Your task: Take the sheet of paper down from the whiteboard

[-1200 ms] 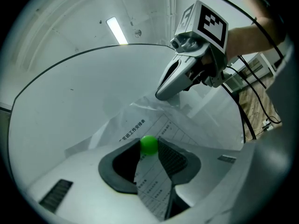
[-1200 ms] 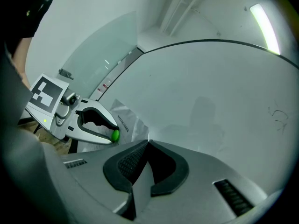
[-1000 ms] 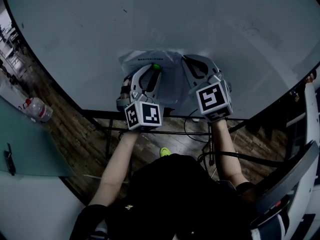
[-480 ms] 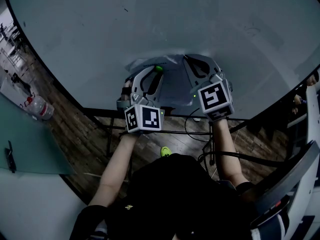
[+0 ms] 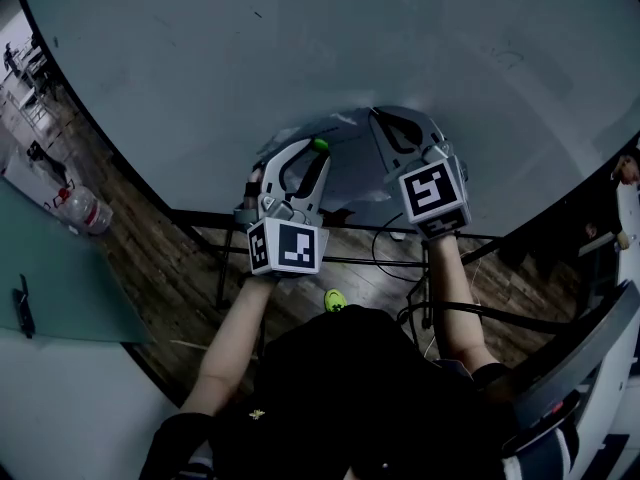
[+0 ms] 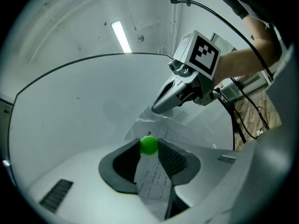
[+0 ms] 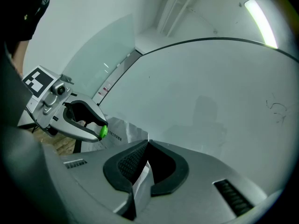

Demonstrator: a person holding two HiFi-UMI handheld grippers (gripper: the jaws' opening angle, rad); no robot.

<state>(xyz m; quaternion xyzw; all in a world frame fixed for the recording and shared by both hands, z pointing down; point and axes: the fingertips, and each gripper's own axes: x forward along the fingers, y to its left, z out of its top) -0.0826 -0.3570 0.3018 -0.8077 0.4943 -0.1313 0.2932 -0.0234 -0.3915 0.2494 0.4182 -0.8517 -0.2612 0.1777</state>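
Left gripper (image 6: 150, 143) clamping green ball (image 6: 149, 145), likely magnet, with strip of sheet of paper (image 6: 152, 181) running between jaws too. Right gripper (image 7: 147, 146) pinching sheet's edge, jaws closed. Sheet peeling off whiteboard (image 5: 300, 48). Next move calling for both grippers drawing back together. Against a second ago: sheet no longer lying flat, now bulging outward.

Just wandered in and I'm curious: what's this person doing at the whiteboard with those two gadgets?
A person holds a gripper in each hand up against the whiteboard. The left gripper pinches a small green ball, probably a magnet pinning the sheet of paper, which also runs between its jaws. The right gripper is clamped shut on the sheet. The paper looks crumpled and bowed off the board.
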